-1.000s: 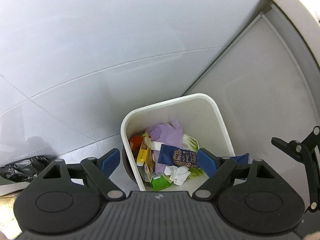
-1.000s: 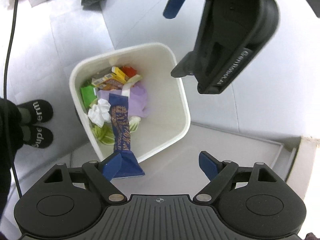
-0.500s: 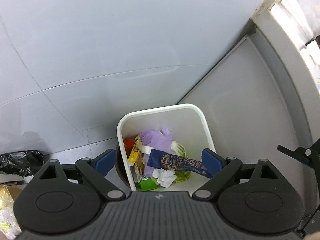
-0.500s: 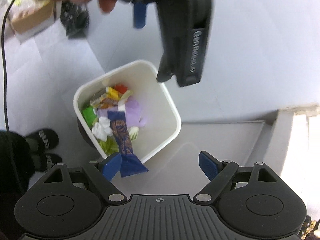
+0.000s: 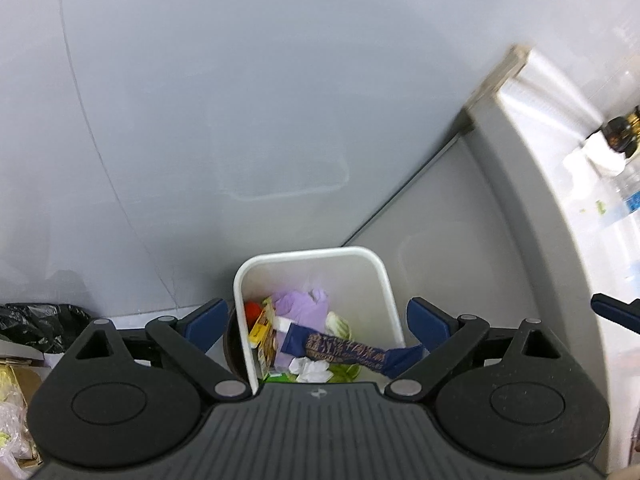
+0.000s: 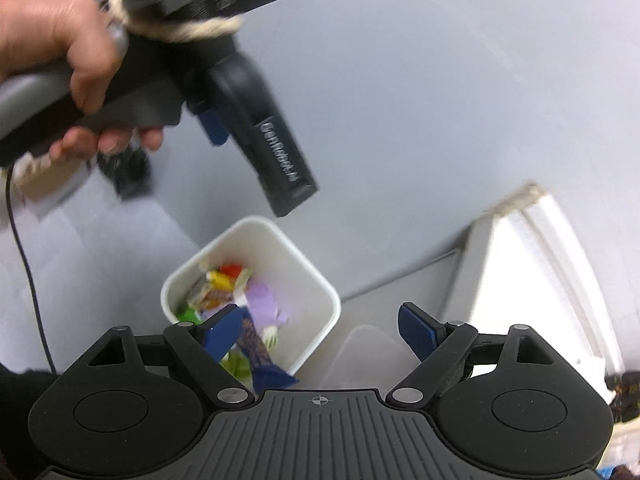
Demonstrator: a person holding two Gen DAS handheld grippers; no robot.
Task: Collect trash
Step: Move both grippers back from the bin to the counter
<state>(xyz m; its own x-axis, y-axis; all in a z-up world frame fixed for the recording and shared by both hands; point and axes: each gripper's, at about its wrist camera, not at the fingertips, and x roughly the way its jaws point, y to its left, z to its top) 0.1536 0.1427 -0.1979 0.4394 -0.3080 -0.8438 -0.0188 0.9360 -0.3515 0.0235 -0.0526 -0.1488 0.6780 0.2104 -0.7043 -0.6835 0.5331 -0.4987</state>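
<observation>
Left gripper [image 5: 316, 322] jaws were opening, nothing gripped; right gripper [image 6: 320, 330] wide, empty. Bin [image 5: 384, 280] below both, blue wrapper [image 5: 344, 350] draped over rim.

We lifted both grippers away from the bin [image 5: 316, 264], which shrank and slid lower in both views. The left gripper [image 5: 316, 326] was opening wider, nothing between its pads, and more wall came into sight above. The right gripper [image 6: 324, 330] rolled, so the bin [image 6: 320, 280] turned beneath it. Our left hand [image 6: 68, 52] came into its view at upper left.
</observation>
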